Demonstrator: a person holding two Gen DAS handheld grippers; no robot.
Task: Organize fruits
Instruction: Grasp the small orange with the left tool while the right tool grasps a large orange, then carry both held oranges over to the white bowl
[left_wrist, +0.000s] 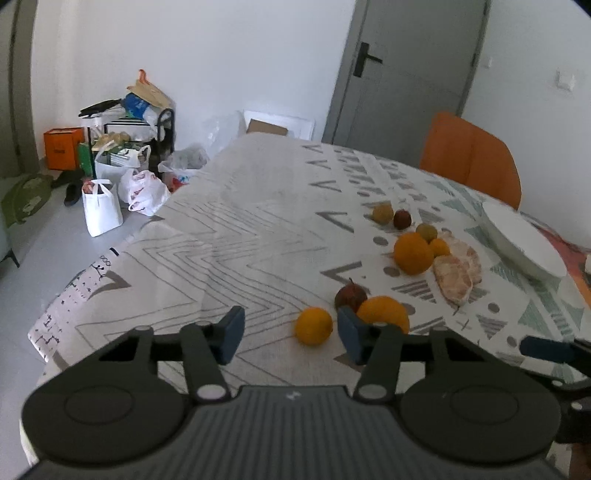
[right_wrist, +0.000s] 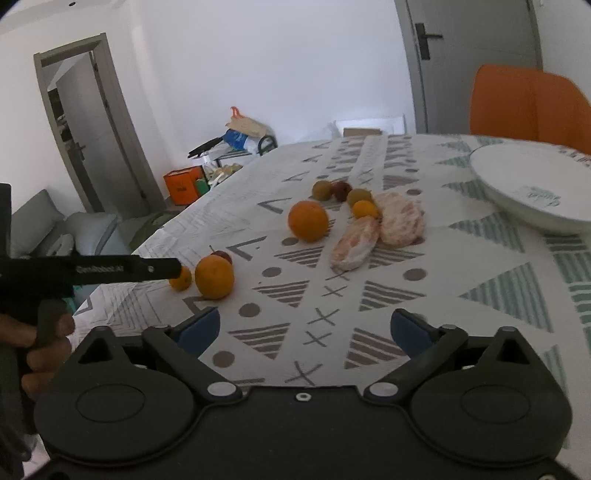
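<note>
My left gripper (left_wrist: 288, 334) and right gripper (right_wrist: 304, 330) look alike: black plastic, blue pads (left_wrist: 232, 334), silver screws (right_wrist: 221, 388).

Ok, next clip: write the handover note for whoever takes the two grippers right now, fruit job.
Left gripper: open, empty, low over the tablecloth, a small orange just ahead between its fingers.
Right gripper: open, empty, above bare cloth.
Fruit: all loose on the cloth. Near group: small orange, dark red fruit, large orange. Farther group: another orange, a small citrus, two peeled pomelo pieces, three small fruits behind.
White bowl: looks empty.
Done: nothing visibly sorted. Left: every fruit.
</note>
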